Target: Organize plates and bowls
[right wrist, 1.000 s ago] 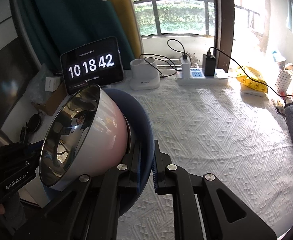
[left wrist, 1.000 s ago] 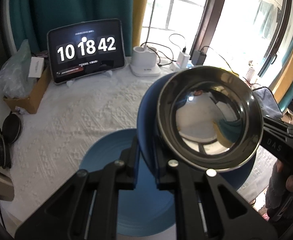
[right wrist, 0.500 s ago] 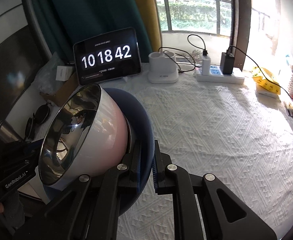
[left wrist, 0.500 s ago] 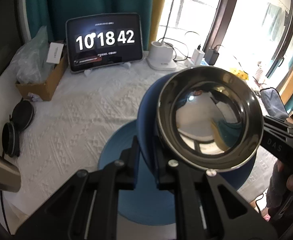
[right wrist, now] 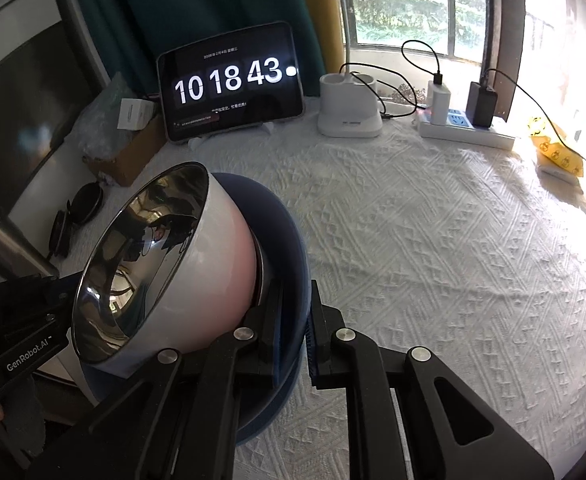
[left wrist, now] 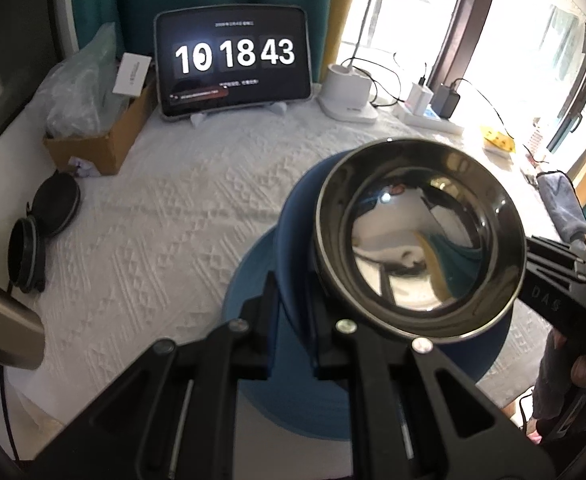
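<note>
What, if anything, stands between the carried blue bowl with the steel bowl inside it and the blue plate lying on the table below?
Nothing visible does. Both grippers are clamped on the dark blue bowl, with the shiny steel bowl nested in it. The flat blue plate on the white tablecloth shows bare surface directly beneath.

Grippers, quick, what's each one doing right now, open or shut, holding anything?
Left gripper: shut on the rim of the blue bowl, steel bowl inside it.
Right gripper: shut on the same blue bowl's opposite rim.

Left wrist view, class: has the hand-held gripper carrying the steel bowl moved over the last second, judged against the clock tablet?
Yes. The tablet looms larger and more central, so the left hand-held gripper and bowl moved toward it.
</note>
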`<move>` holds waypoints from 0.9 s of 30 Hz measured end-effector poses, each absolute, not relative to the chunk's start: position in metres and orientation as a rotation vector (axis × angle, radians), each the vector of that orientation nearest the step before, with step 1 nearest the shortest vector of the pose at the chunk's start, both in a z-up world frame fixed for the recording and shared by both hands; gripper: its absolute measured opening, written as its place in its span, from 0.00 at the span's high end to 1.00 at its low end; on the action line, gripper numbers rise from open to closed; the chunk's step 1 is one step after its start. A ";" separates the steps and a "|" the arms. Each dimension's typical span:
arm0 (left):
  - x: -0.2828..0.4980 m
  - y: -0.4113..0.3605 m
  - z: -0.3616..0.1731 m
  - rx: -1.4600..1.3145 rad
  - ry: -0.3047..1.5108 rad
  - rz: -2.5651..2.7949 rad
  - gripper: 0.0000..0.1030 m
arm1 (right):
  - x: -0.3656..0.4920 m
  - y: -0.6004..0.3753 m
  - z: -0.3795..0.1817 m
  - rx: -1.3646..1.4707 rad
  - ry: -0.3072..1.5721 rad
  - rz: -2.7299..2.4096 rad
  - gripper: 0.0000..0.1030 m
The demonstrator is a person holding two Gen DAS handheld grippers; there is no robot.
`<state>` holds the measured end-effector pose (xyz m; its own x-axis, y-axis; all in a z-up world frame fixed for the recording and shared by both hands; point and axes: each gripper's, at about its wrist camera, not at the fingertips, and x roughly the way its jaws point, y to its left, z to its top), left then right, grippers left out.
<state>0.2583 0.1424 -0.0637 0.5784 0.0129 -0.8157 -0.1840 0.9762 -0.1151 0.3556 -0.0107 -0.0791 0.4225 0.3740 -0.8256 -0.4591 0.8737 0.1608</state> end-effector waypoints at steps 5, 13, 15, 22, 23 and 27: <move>0.255 0.145 -0.065 -0.182 0.947 0.122 0.90 | 0.353 -0.005 -0.082 -0.108 1.008 0.532 0.87; 0.249 0.149 -0.065 -0.177 0.962 0.118 0.89 | 0.350 -0.001 -0.083 -0.110 1.025 0.533 0.87; 0.248 0.150 -0.066 -0.177 0.966 0.115 0.89 | 0.350 0.000 -0.083 -0.108 1.030 0.530 0.87; 0.248 0.152 -0.067 -0.174 0.958 0.119 0.87 | 0.348 0.003 -0.084 -0.102 1.024 0.521 0.87; 0.247 0.152 -0.067 -0.171 0.954 0.121 0.87 | 0.348 0.003 -0.085 -0.101 1.025 0.520 0.86; 0.244 0.149 -0.067 -0.158 0.944 0.143 0.86 | 0.347 0.002 -0.085 -0.089 1.027 0.521 0.86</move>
